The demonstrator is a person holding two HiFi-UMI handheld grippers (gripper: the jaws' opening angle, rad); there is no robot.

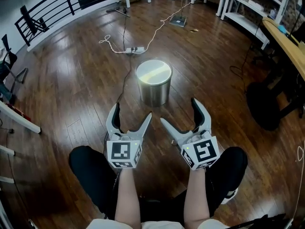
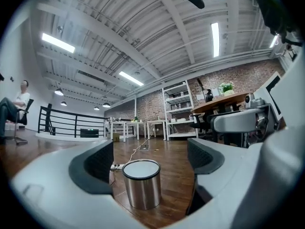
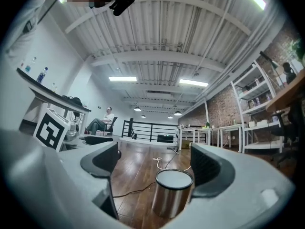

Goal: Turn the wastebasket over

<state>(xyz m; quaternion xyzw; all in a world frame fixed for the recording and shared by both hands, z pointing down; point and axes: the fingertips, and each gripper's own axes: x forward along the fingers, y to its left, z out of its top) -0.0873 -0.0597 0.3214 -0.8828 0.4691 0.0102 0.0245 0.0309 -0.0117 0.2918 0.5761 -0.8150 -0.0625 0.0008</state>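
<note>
A round steel wastebasket (image 1: pixel 153 83) stands upright on the wooden floor, its flat closed end showing on top. It also shows between the jaws in the left gripper view as the wastebasket (image 2: pixel 141 183) and in the right gripper view as the wastebasket (image 3: pixel 172 192). My left gripper (image 1: pixel 133 113) is open, low and short of the basket on its near left. My right gripper (image 1: pixel 179 112) is open too, on the near right. Neither touches it and nothing is held.
A cable and a power strip (image 1: pixel 134 49) lie on the floor just behind the basket. A black round base (image 1: pixel 263 105) and a desk (image 1: pixel 286 43) stand at the right. A railing (image 1: pixel 57 6) runs at the far left. A seated person (image 3: pixel 101 121) is far off.
</note>
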